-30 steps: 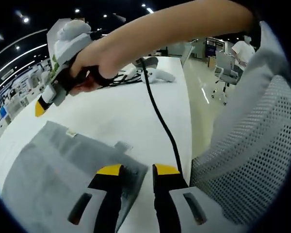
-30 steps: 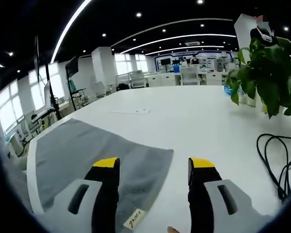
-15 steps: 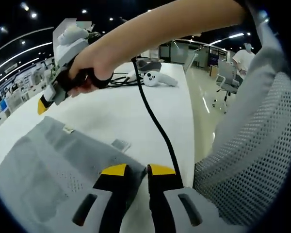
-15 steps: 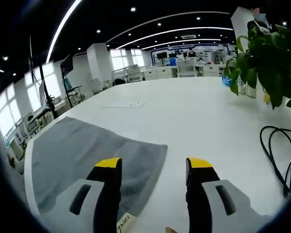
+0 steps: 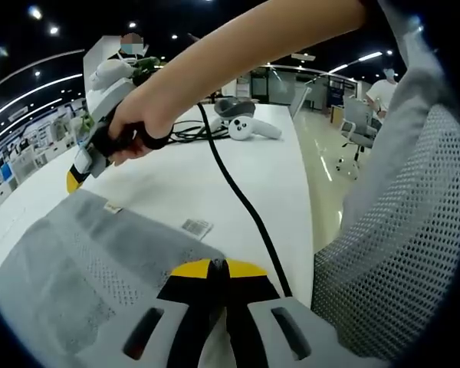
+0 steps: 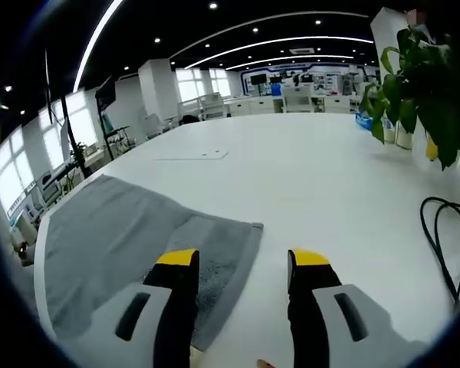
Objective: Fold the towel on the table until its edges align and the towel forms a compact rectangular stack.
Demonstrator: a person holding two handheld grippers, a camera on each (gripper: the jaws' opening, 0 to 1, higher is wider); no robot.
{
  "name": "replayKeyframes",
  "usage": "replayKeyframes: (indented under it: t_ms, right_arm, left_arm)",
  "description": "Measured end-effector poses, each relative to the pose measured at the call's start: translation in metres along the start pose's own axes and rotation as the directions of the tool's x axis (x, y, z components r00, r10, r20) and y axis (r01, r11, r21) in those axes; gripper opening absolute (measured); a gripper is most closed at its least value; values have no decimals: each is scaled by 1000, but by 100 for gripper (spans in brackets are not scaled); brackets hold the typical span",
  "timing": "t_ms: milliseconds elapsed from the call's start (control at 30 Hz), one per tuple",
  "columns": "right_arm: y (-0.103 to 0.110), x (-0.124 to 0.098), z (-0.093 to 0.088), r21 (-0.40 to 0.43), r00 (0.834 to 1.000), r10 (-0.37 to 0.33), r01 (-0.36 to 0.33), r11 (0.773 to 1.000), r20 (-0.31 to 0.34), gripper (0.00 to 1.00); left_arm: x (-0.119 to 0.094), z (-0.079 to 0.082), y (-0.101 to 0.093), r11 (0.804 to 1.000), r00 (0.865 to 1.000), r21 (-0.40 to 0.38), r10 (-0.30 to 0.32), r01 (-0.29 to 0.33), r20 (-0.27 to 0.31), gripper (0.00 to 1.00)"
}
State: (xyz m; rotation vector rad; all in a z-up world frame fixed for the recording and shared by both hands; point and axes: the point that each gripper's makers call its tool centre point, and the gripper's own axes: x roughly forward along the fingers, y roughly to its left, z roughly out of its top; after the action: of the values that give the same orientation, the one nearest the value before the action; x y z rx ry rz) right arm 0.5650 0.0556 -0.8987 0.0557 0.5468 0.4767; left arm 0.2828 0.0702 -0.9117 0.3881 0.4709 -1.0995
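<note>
One towel (image 6: 115, 238) lengthwise beside claw (image 6: 243, 262)

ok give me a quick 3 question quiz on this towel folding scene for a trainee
1. True or false: the left gripper has its jaws closed at the near edge of the grey towel.
2. How do the right gripper's jaws stand? A) shut on the towel B) open, with the towel's corner edge between them C) shut on the black cable
3. Fill in: in the right gripper view, a green ____ stands at the far right of the white table.

Key
1. True. The yellow tips meet at the towel's edge, so it looks pinched.
2. B. The tips are apart and the towel lies flat under the left one.
3. Plant.
</note>
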Motion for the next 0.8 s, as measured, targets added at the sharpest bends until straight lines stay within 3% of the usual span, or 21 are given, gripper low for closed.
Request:
replayKeyframes:
  t_ms: [300,600,667,800]
  right_arm:
    - [-2,7,0,15,1000,-11,11,1000,-5,37]
    - [1,22,2,-23,1000,-23,22,999,-17,25]
    - [0,25,-4,-24,998,-34,33,999,-43,23]
    - [3,26,1,-93,999,-37,34,995,-27,19]
  left_arm:
    - [4,-1,1,1000,1000,2,-1,1,9,5]
    - [5,0,1,1000,1000,-15,-4,4,21,5]
    - [5,0,1,1000,1000,-17,-4,4,24,5]
    - [5,1,1,1000,1000,-20,-2,2,24,5]
